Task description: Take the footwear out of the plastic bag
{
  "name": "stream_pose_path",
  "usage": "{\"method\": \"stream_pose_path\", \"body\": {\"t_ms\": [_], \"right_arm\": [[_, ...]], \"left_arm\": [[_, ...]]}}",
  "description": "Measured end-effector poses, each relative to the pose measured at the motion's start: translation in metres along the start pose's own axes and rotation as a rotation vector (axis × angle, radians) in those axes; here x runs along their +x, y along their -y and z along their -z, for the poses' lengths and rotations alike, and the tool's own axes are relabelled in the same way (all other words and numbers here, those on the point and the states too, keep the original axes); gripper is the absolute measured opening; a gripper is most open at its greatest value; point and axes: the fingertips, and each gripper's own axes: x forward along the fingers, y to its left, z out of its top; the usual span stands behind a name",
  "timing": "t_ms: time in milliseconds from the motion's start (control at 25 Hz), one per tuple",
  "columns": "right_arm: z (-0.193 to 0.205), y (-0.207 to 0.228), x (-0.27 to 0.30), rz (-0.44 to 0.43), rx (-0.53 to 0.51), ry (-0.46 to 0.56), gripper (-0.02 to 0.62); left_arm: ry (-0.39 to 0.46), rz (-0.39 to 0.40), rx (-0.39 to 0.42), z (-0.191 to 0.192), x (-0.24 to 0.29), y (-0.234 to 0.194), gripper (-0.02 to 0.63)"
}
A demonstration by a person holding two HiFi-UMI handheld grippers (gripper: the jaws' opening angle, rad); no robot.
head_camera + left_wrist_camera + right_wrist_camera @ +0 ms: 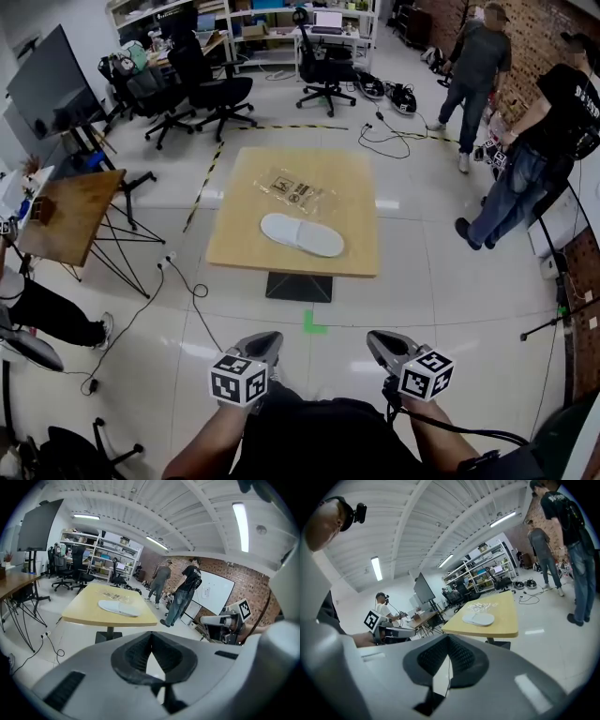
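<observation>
- White flat slippers (pixel 302 234) on smooth tan table (pixel 356 216), well ahead of grippers.
- Crinkled clear plastic bag (pixel 295 189) just beyond.
- Clamped together, empty: left gripper (pixel 266 339), right gripper (pixel 378 341).

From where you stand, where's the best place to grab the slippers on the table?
Probably the rounded end of the slippers nearest you, coming in low over the near edge of the table. They lie flat and thin, in front of the bag, so pinching sole and upper at that end looks easiest.
</observation>
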Motion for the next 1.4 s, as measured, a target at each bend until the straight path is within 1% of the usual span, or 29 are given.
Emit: {"method": "stream_pose_path", "body": {"t_ms": [120, 240, 560, 880, 1240, 1400], "right_arm": [[-0.002, -0.007, 0.0, 0.006, -0.016, -0.005, 0.0], [-0.006, -0.012, 0.002, 0.01, -0.044, -0.011, 0.0], [0.001, -0.013, 0.002, 0.03, -0.049, -0.029, 0.0], [0.001, -0.012, 0.003, 0.036, -0.041, -0.019, 0.0], [0.003, -0.017, -0.001, 0.035, -0.048, -0.021, 0.0], [0.007, -0.019, -0.001, 0.033, -0.051, -0.03, 0.0]], "left_arm": [[-0.008, -0.013, -0.008, -0.005, 0.0, -0.007, 0.006], [0.006, -0.017, -0.017, -0.013, -0.004, -0.013, 0.006], [0.029, -0.031, -0.019, -0.023, -0.005, -0.022, 0.006], [0.035, -0.015, -0.08, -0.025, -0.002, -0.024, 0.006], [0.042, -0.019, -0.037, -0.027, -0.004, -0.017, 0.006], [0.04, -0.019, -0.035, -0.024, -0.006, -0.016, 0.006]]}}
